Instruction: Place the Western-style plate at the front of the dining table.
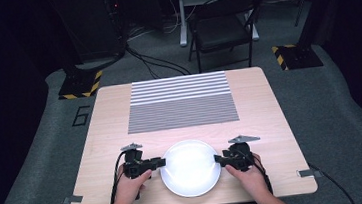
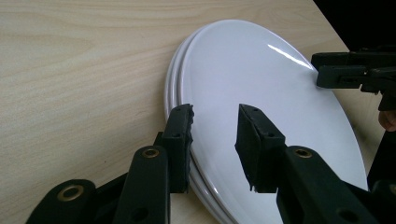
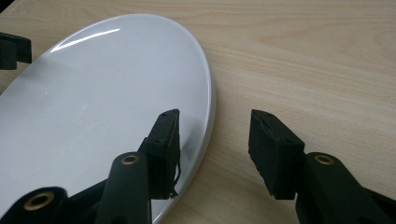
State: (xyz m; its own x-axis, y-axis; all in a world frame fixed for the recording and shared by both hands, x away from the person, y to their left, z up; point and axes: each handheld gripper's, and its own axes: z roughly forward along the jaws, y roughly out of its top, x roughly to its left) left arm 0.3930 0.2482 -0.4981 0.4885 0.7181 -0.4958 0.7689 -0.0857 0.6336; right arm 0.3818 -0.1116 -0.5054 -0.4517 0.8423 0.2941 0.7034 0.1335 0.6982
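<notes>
Flanking white plate (image 1: 190, 167), tongs parted

Seen from above: light wooden table (image 1: 266, 124) on grey carpet. White round plate (image 1: 190, 167) near the front edge, centred. Left gripper (image 1: 160, 161), held in a hand (image 1: 130, 183), level at the plate's left rim, tips touching or just beside it. Right gripper (image 1: 218, 159), held in the other hand (image 1: 249, 176), mirrored at the plate's right rim. Jaw gaps too small to tell. Striped grey and white mat (image 1: 181, 102) farther back, well apart from the plate. Black folding chair (image 1: 222, 27) beyond the table.
</notes>
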